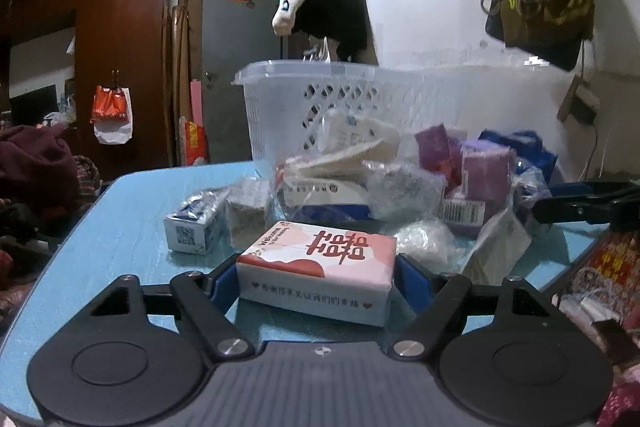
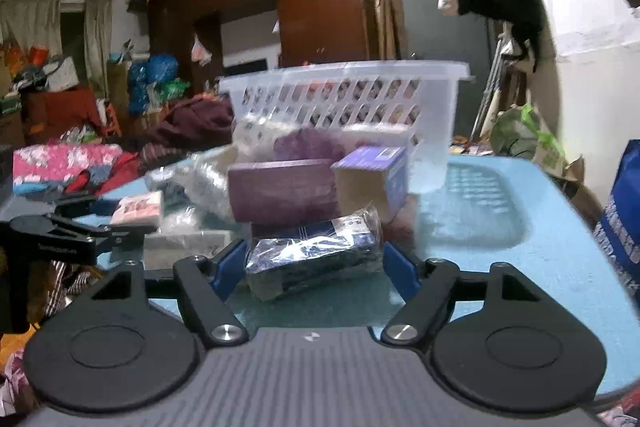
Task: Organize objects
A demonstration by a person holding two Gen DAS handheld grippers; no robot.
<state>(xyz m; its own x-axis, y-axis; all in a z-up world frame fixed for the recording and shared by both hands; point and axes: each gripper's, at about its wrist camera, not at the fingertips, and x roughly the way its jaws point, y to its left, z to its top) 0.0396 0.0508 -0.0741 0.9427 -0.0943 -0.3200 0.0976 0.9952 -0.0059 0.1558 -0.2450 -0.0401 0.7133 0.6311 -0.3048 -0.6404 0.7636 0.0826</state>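
My left gripper (image 1: 316, 281) has its blue pads on both sides of a pink and white tissue pack (image 1: 320, 271) that rests on the blue table (image 1: 120, 211). My right gripper (image 2: 316, 269) has its pads around a dark blue packet in clear wrap (image 2: 316, 259), also on the table. A clear plastic basket (image 1: 320, 99) stands behind a pile of packets and purple boxes (image 1: 480, 163). The basket also shows in the right wrist view (image 2: 352, 99), with a purple box (image 2: 284, 191) in front of it.
A small blue and white carton (image 1: 192, 227) and a wrapped grey block (image 1: 248, 215) lie left of the pile. A blue bag (image 2: 624, 219) stands at the table's right edge. The right gripper's arm (image 1: 588, 203) shows at the right. Clothes and a wardrobe (image 1: 120, 47) lie beyond the table.
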